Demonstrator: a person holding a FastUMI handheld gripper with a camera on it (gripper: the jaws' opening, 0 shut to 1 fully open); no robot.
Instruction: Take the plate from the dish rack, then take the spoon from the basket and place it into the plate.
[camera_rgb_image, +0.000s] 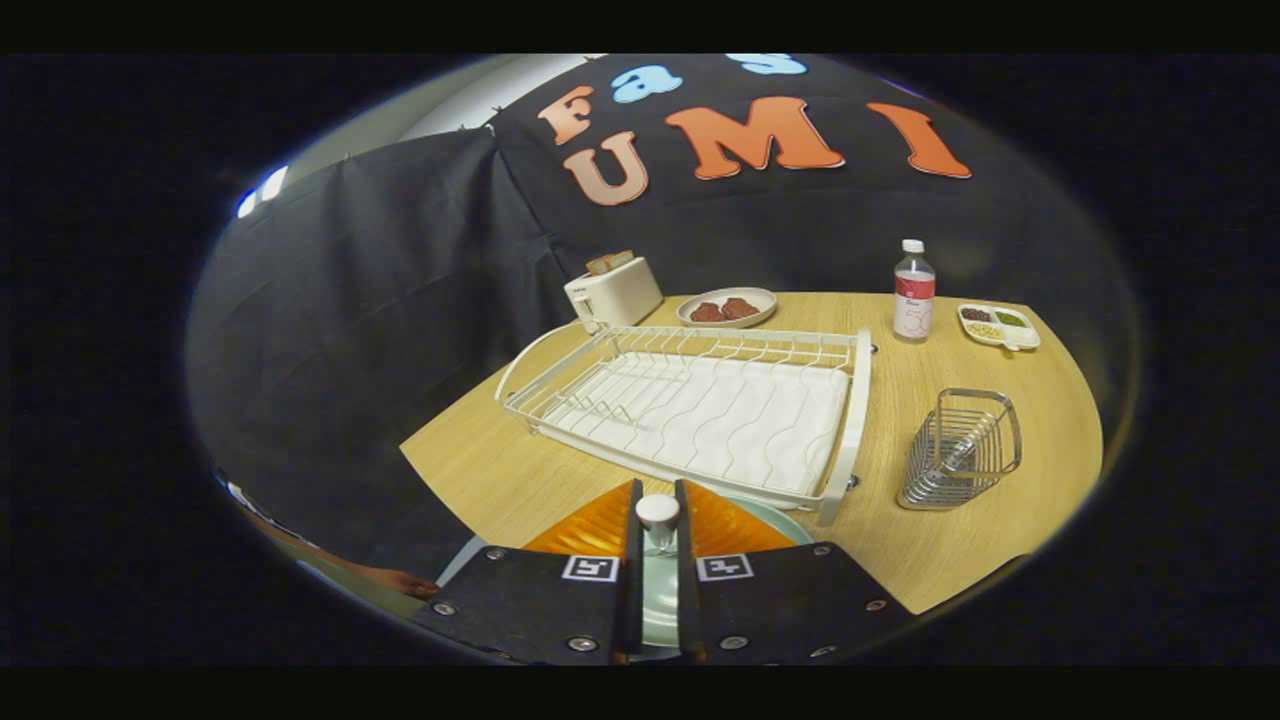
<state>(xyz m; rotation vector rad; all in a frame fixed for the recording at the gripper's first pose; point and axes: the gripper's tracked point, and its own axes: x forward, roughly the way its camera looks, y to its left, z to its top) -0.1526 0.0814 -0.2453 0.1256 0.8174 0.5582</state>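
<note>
- gripper (657, 520) jaws narrow, clamped on spoon (657, 512) handle
- plate (770, 518) under the jaws, on desk (480, 470)
- dish rack (700, 410) just beyond; basket (960, 450) beside it

The hand-held gripper (657, 520) points toward twelve o'clock, its two fingers (600, 522) standing close and parallel with only a narrow gap between them. In that gap sits the white end of the spoon (657, 510), one finger at its nine o'clock side and the other at its three o'clock side, both pressed against it. At about eight o'clock from the fingers, a small part of a person's hand (400, 580) shows low down, blurred.
</note>
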